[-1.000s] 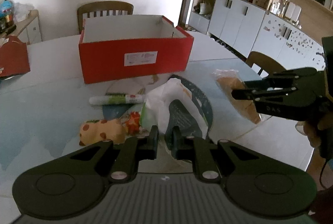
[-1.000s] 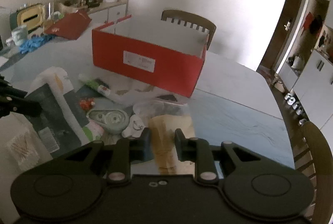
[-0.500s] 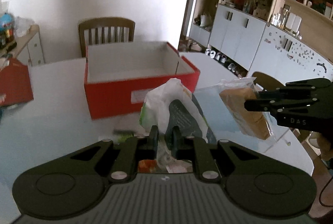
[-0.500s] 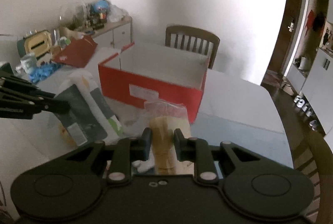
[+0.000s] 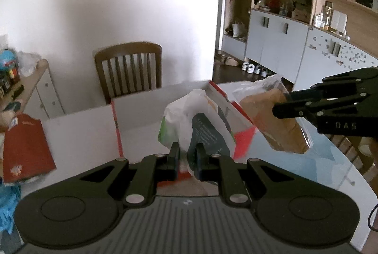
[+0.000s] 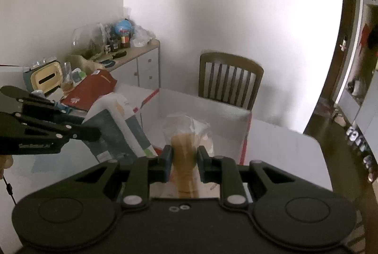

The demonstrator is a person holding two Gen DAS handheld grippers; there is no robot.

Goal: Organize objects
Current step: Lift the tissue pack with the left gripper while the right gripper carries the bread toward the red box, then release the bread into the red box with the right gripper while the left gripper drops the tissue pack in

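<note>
My left gripper (image 5: 186, 157) is shut on a white, green and dark pouch (image 5: 198, 121) and holds it in the air over the near edge of the open red box (image 5: 115, 121). The pouch also shows in the right wrist view (image 6: 115, 129). My right gripper (image 6: 184, 159) is shut on a clear bag of tan wafers (image 6: 186, 145), held above the box's white inside (image 6: 212, 117). That bag shows at the right in the left wrist view (image 5: 276, 121), over the box's right corner.
A wooden chair (image 5: 128, 69) stands behind the box. A red lid or bag (image 5: 26, 147) lies left of it. A sideboard with jars and a tissue box (image 6: 45, 77) runs along the left wall. White cabinets (image 5: 283, 41) stand at the right.
Both grippers have lifted their packs off the table and carried them forward to the red box. The loose items on the table have dropped out of view.
</note>
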